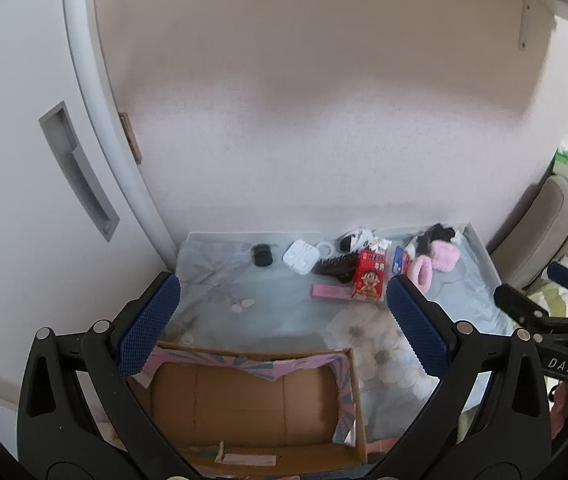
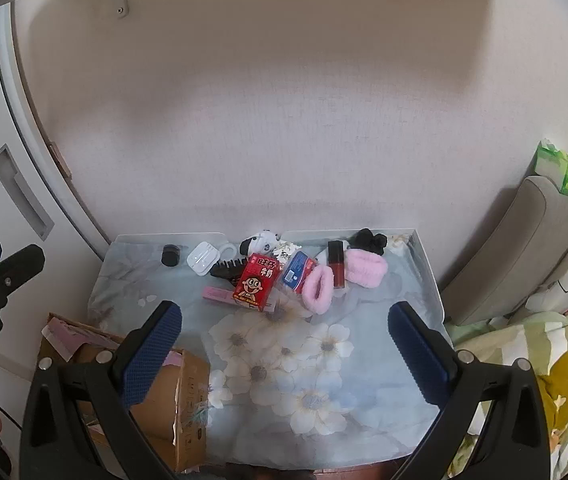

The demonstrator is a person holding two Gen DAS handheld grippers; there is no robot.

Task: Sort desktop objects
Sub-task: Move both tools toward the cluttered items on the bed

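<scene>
Grippers are seen nearest in both views, each with its two blue-padded fingers spread wide apart and nothing between them. The left gripper (image 1: 284, 320) is held above an open cardboard box (image 1: 251, 400), which is cut off at the bottom of the left view and partly hidden behind the finger in the right view. The right gripper (image 2: 284, 340) is held above the bare front part of the table (image 2: 364, 420), which is covered by a pale blue cloth with white flowers.

Further away, near the wall, the small things are gathered in one loose row. One red carton (image 2: 255, 282) with a cartoon face is laid flat, its long axis running away from the camera and leaning a little to the right. One pink bar (image 2: 219, 293) is laid across under it, partly covered. One black comb (image 2: 227, 269) is placed behind, its teeth hard to make out. One white earphone case (image 2: 203, 258) and one small black jar (image 2: 170, 255) are found to the left. Two pink fluffy bands (image 2: 318, 290) are counted on the right, with one red lip tube (image 2: 336, 264) between them, pointing toward the wall. One blue packet (image 2: 298, 272), one black-and-white soft toy (image 2: 261, 242) and one black hair tie (image 2: 370, 240) are also seen; their details cannot be told.
</scene>
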